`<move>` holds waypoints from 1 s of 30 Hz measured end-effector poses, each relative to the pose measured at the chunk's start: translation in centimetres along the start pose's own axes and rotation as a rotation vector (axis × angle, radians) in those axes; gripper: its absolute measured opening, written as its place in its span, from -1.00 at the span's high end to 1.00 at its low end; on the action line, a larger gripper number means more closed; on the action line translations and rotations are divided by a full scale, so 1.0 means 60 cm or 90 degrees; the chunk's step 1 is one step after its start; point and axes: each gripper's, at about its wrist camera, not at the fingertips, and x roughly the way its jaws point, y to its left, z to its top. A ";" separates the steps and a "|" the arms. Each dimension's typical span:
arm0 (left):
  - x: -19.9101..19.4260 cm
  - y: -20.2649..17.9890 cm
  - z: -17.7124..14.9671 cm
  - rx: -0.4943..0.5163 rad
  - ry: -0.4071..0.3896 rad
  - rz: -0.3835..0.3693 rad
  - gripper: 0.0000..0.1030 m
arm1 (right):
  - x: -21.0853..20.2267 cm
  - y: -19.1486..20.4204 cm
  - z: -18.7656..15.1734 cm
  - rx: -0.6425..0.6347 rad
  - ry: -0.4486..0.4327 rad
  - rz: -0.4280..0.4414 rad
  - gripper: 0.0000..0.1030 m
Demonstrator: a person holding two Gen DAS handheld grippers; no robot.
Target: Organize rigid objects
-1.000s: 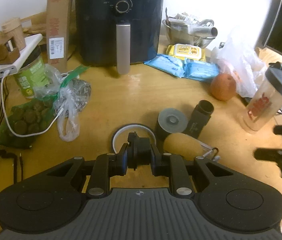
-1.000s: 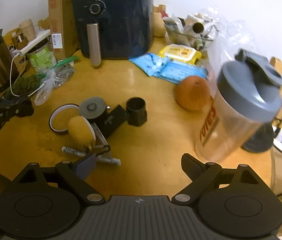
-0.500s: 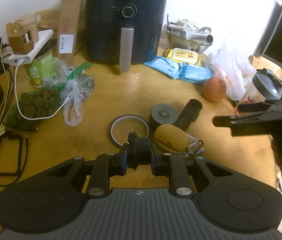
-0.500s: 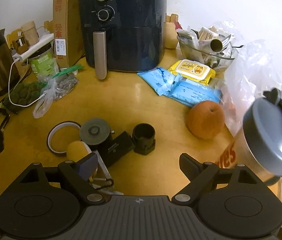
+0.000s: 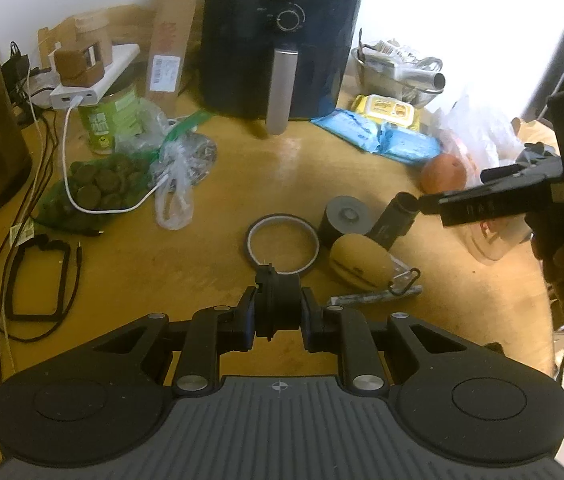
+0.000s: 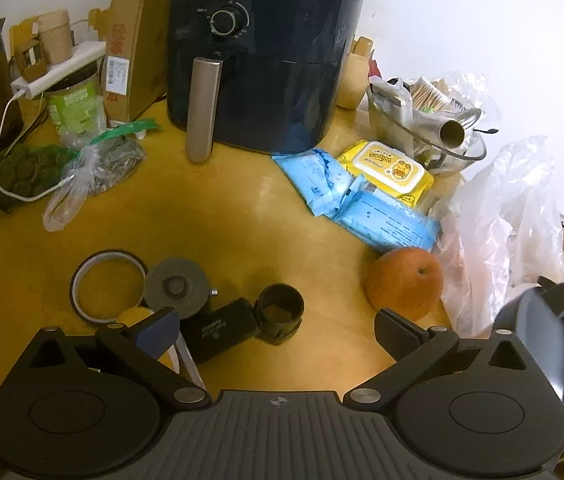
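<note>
In the left wrist view, a small black ring-shaped part [image 5: 277, 306] is being clamped between the narrow-set pads of the left gripper [image 5: 277, 312], above the table [image 5: 201, 256] near its front edge. In the right wrist view, the right gripper [image 6: 277, 330] is being held wide after just opening, nothing between its pads, above a black cylinder [image 6: 279, 312] lying on the table.

both wrist cameras look steeply down over the table [image 5: 209, 248], sharing the air fryer [image 6: 257, 60]; edges perhaps distorted.
</note>
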 end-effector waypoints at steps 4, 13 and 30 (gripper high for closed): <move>-0.006 0.002 -0.002 -0.004 0.000 0.002 0.58 | 0.016 -0.018 0.004 0.032 -0.008 0.014 -1.00; -0.014 0.011 -0.011 -0.030 0.001 0.011 0.58 | 0.085 -0.054 0.003 0.125 0.009 0.033 -0.55; -0.030 0.037 -0.029 -0.070 0.004 0.040 0.58 | 0.159 -0.052 -0.004 0.172 0.088 0.044 0.18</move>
